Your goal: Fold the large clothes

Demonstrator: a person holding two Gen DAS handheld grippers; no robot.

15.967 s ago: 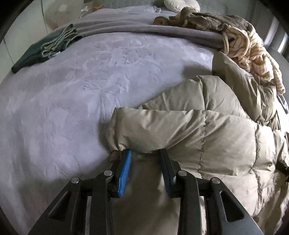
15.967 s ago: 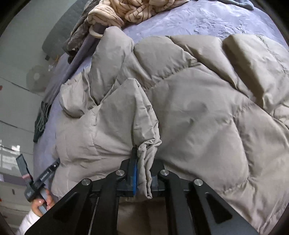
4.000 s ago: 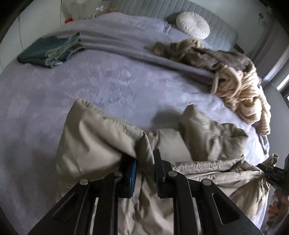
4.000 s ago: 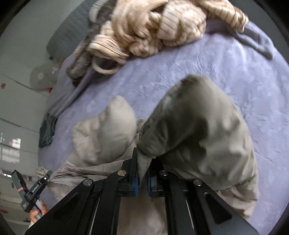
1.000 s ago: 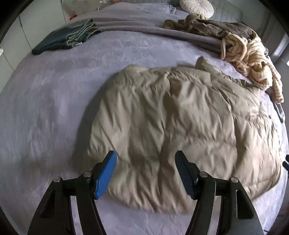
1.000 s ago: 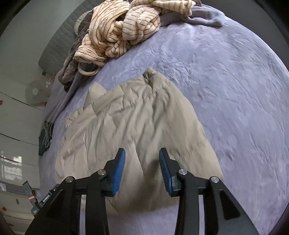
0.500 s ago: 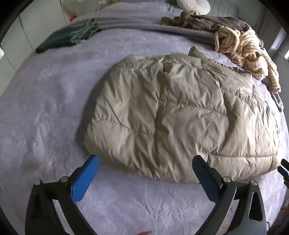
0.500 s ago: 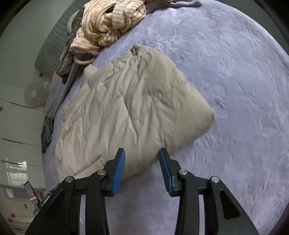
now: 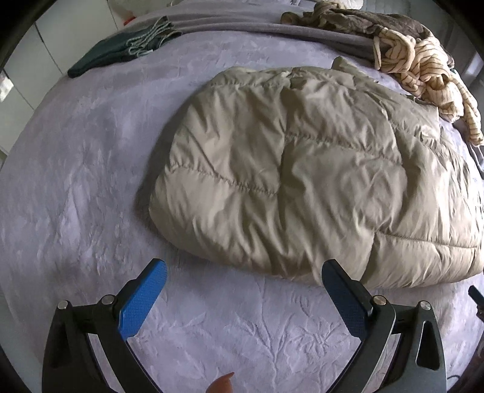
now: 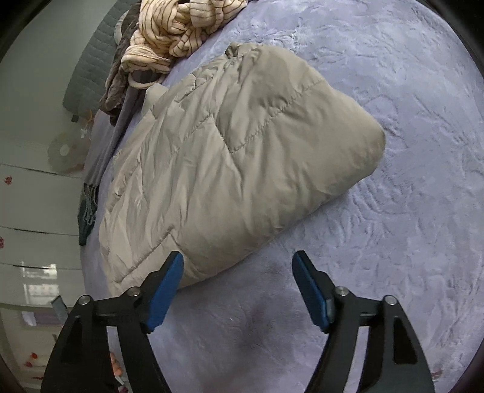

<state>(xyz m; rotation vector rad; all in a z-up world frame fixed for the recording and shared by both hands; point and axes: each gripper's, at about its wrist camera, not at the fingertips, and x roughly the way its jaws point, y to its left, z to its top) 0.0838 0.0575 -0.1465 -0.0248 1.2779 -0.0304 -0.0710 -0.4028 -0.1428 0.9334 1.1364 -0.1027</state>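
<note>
A beige quilted puffer jacket (image 9: 302,169) lies folded into a flat bundle on the lavender bedspread (image 9: 75,181). It also shows in the right wrist view (image 10: 230,151). My left gripper (image 9: 242,272) is wide open and empty, just short of the jacket's near edge. My right gripper (image 10: 237,263) is wide open and empty, above the bedspread (image 10: 408,211) at the jacket's near corner; its left pad (image 10: 165,287) overlaps the jacket's edge in the view.
A heap of cream striped knitwear (image 9: 423,60) and brown clothing (image 9: 348,18) lies at the far right of the bed; the knitwear also shows in the right wrist view (image 10: 178,27). A folded dark green garment (image 9: 121,51) lies far left. A grey blanket (image 9: 242,24) runs along the back.
Both grippers let go of the jacket and pulled back toward the bed's near side. The right gripper's jaws have opened much wider in the last half second. The jacket now lies folded.
</note>
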